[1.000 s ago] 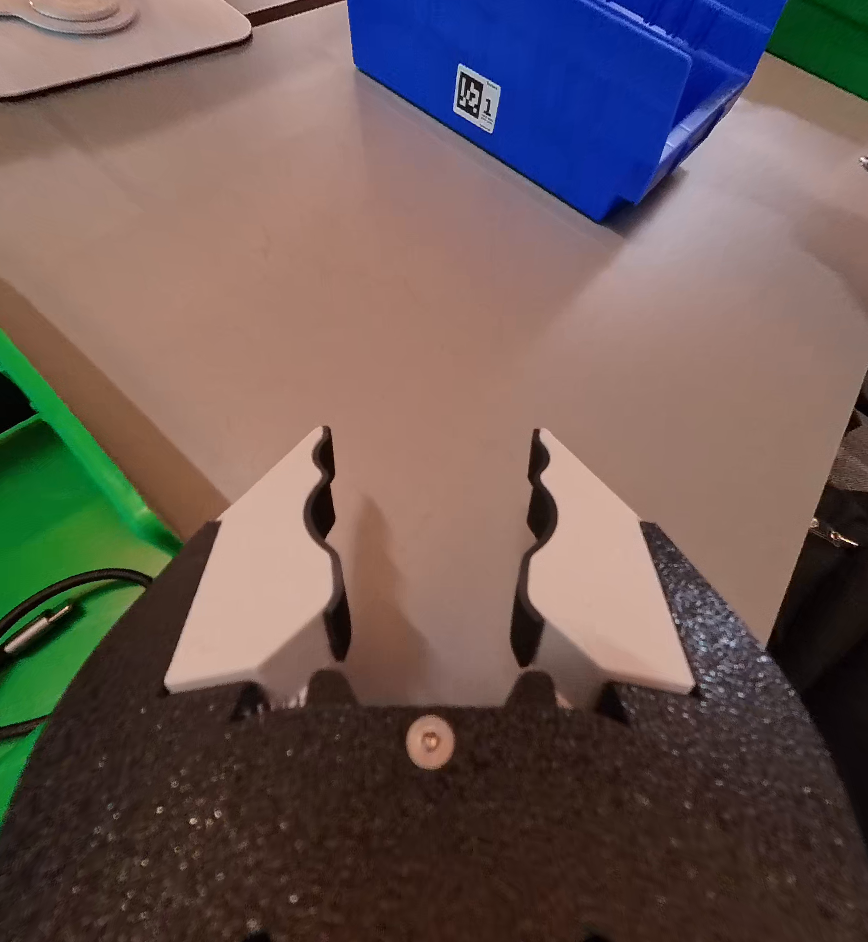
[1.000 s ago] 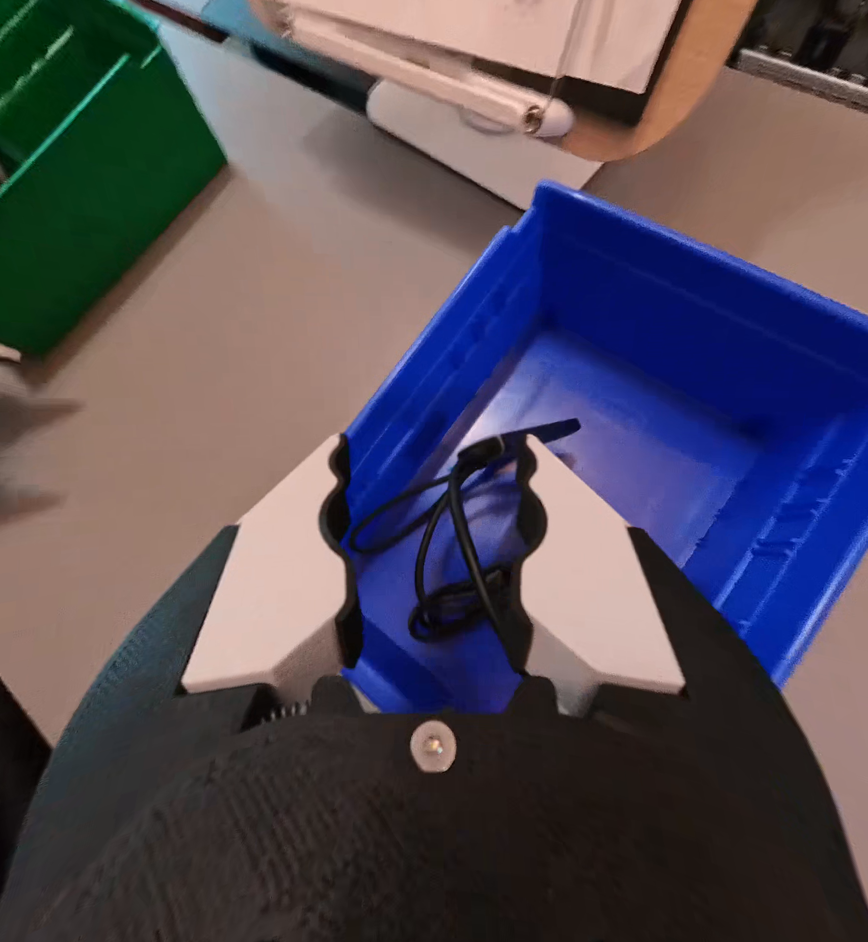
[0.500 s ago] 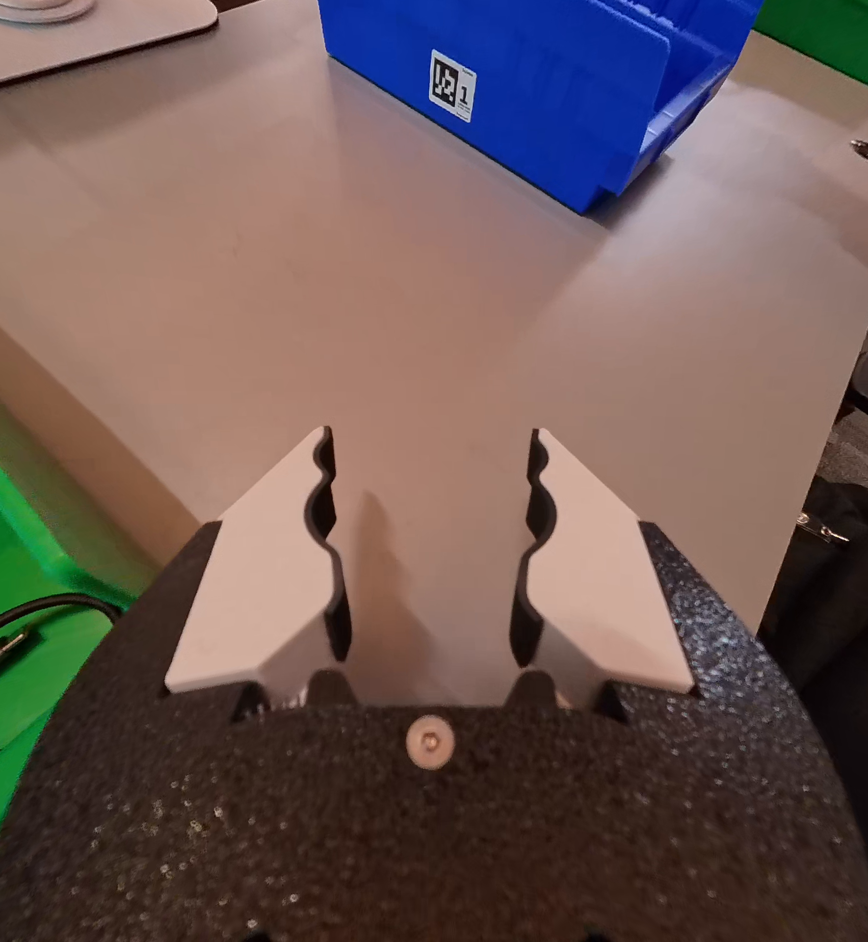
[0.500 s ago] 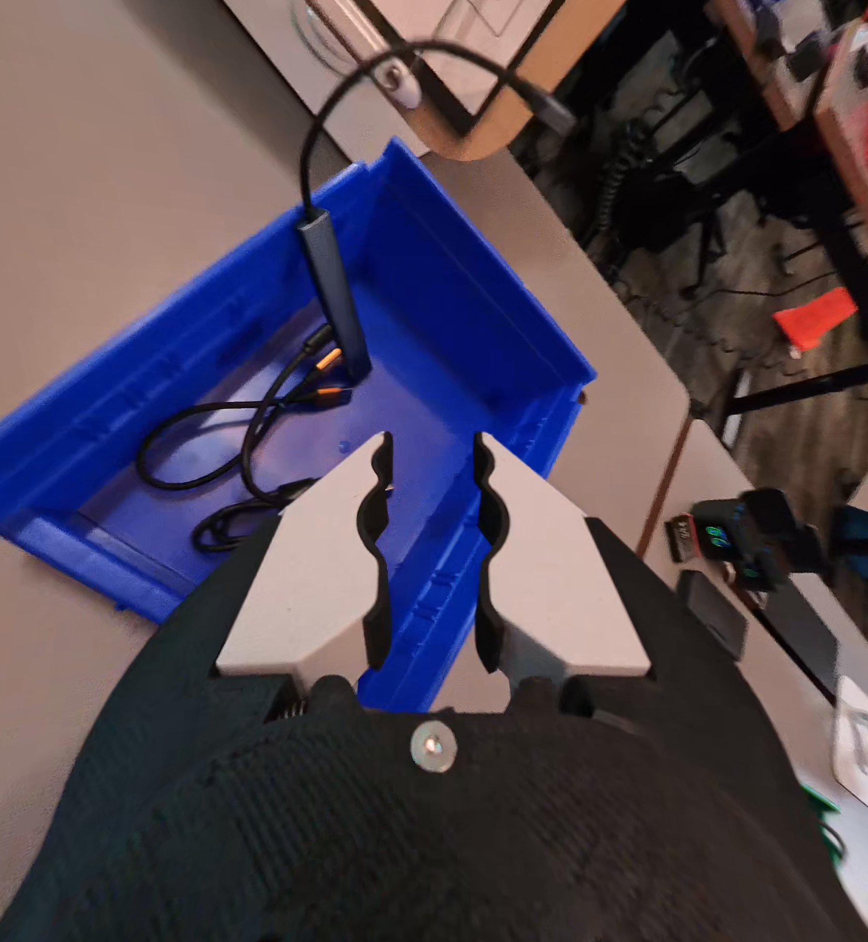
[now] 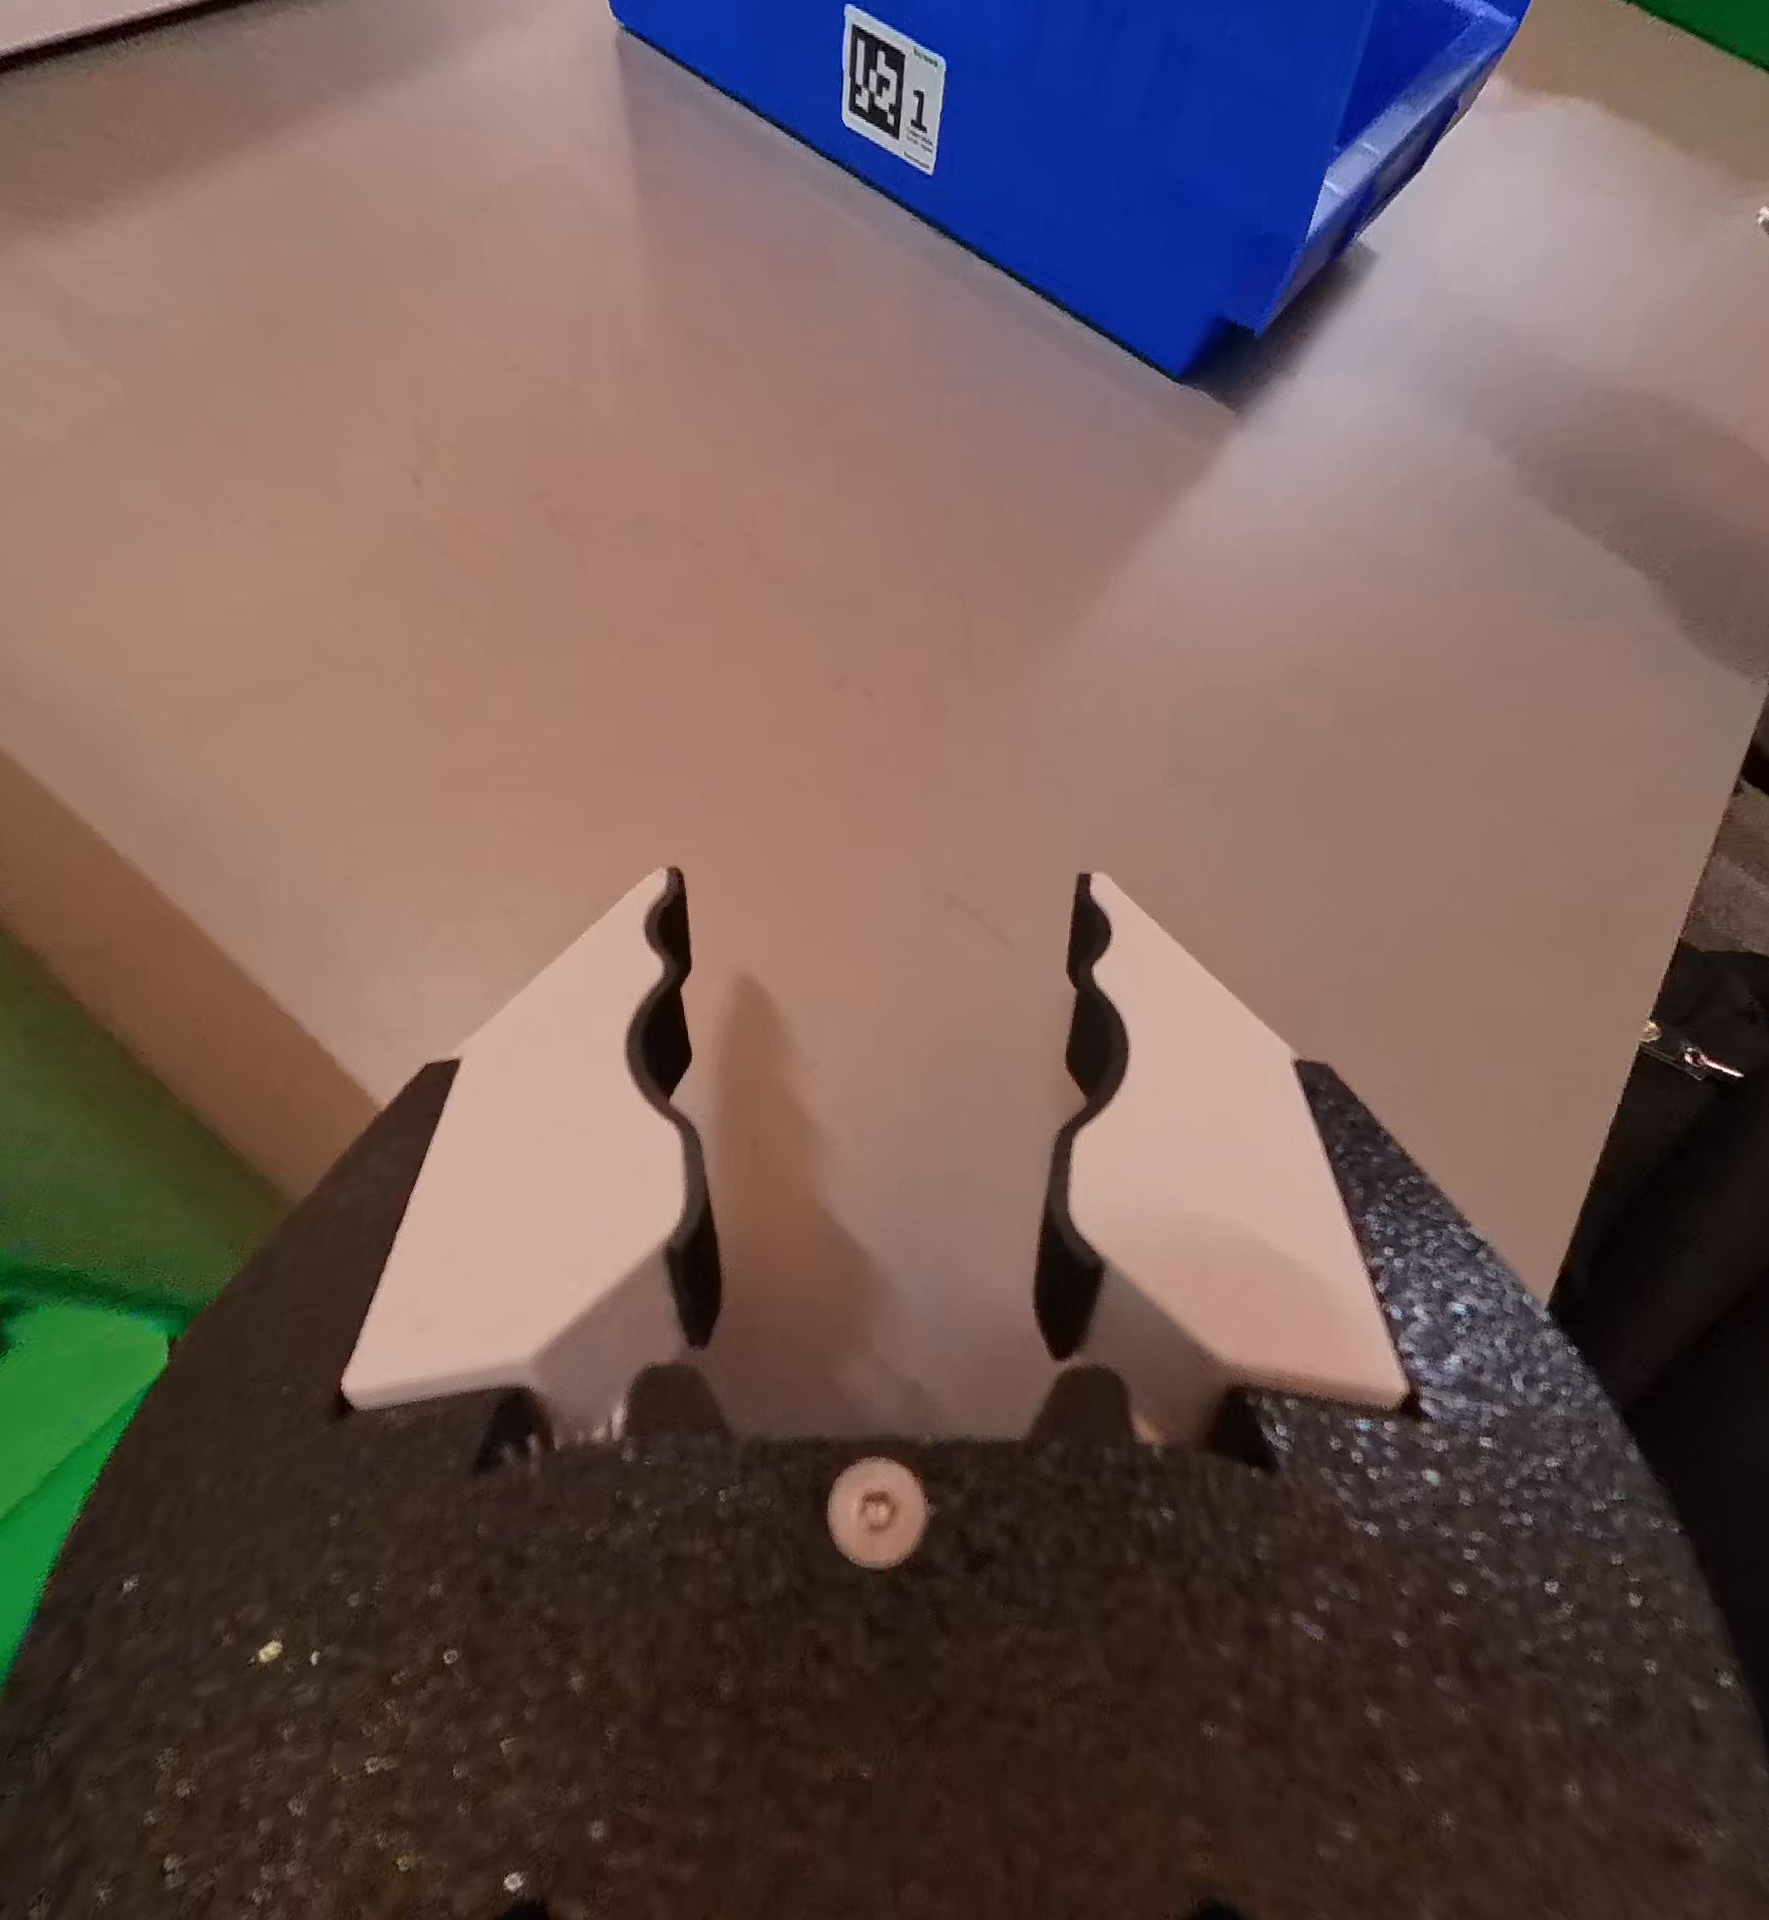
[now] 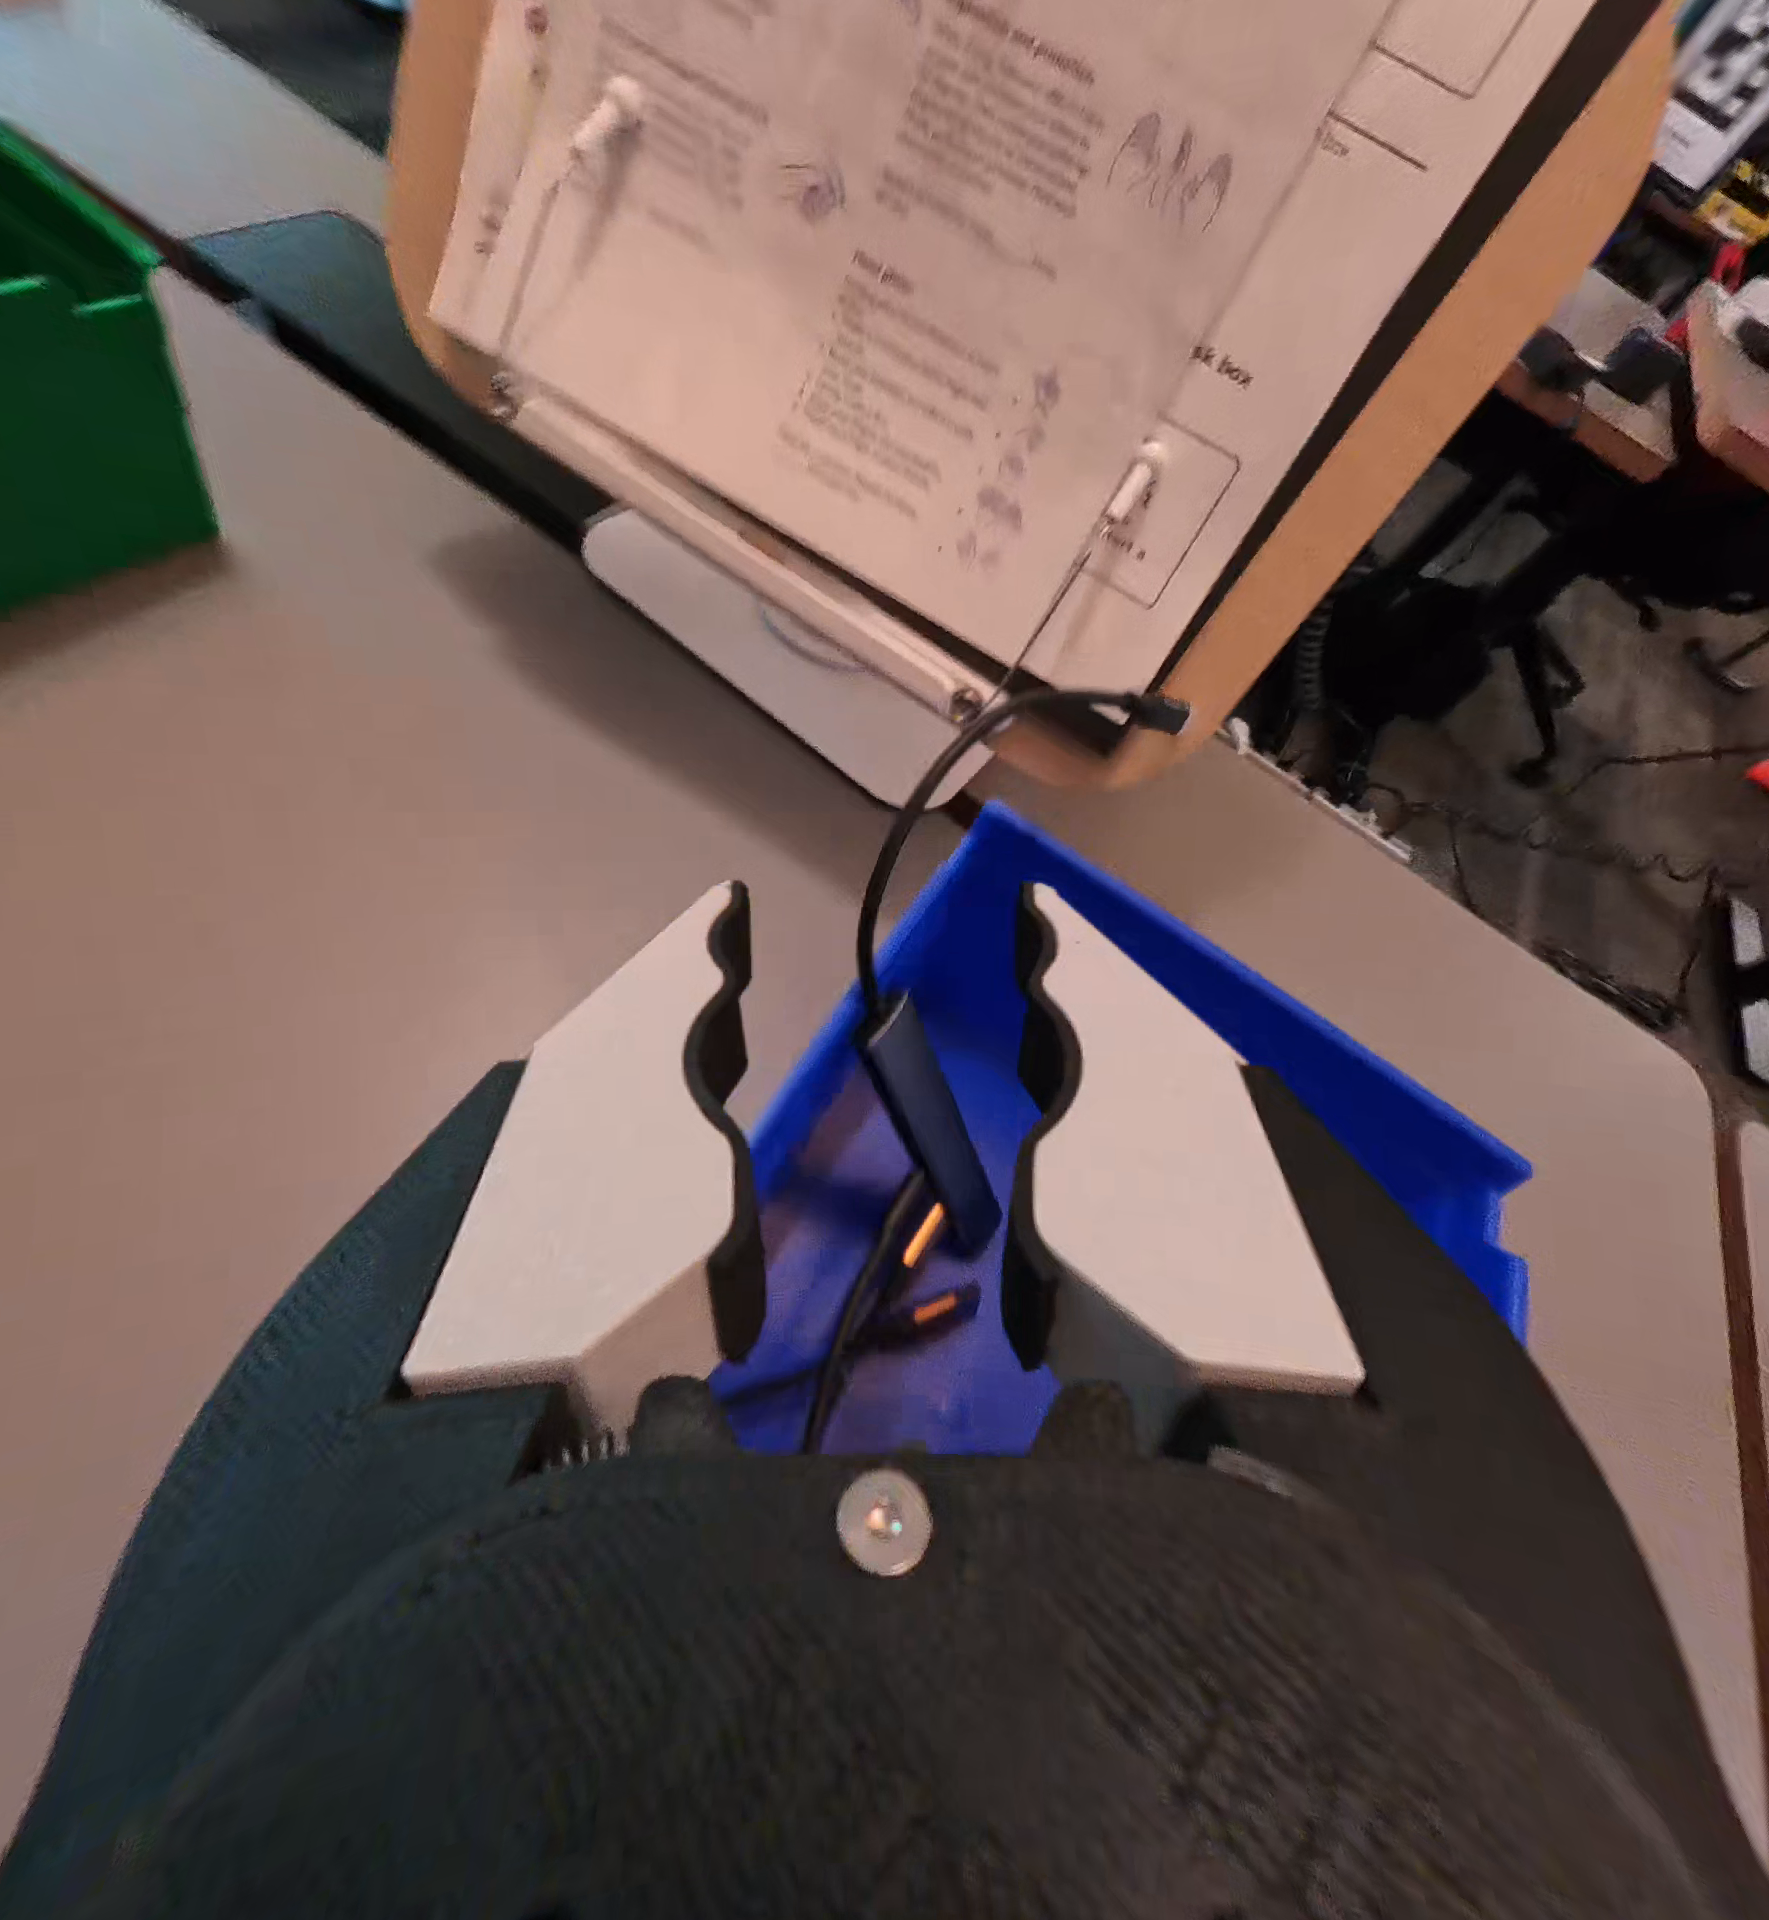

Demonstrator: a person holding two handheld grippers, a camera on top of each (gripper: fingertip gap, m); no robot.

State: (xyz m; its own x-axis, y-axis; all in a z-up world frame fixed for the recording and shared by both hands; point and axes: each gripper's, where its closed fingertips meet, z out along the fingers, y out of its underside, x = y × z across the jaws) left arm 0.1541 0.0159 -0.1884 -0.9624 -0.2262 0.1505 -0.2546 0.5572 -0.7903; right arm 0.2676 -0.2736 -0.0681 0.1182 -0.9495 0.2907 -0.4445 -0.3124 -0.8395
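My right gripper (image 6: 885,899) is open and empty above a blue bin (image 6: 1275,1018) on the grey table. Between its jaws I see a dark slim adapter (image 6: 932,1122) standing tilted in the bin, with a black cable (image 6: 885,862) curving up from its top. Orange-tipped plugs (image 6: 927,1236) and more cable lie on the bin floor. My left gripper (image 5: 875,883) is open and empty over bare table (image 5: 651,520). The blue bin also shows in the left wrist view (image 5: 1119,156), far ahead, with a white tag on its side.
A green bin (image 6: 38,416) stands at the far left of the right wrist view; a green bin (image 5: 18,1195) is low left in the left wrist view. A wooden board with printed sheets (image 6: 911,291) leans behind the blue bin. The table edge (image 5: 1690,883) runs on the right. My right fingertips sit around 35 cm from my left ones.
My right gripper swung back over the blue bin and its jaws opened wider; the adapter now lies between them. My left gripper drifted slightly, the green bin sliding out at left.
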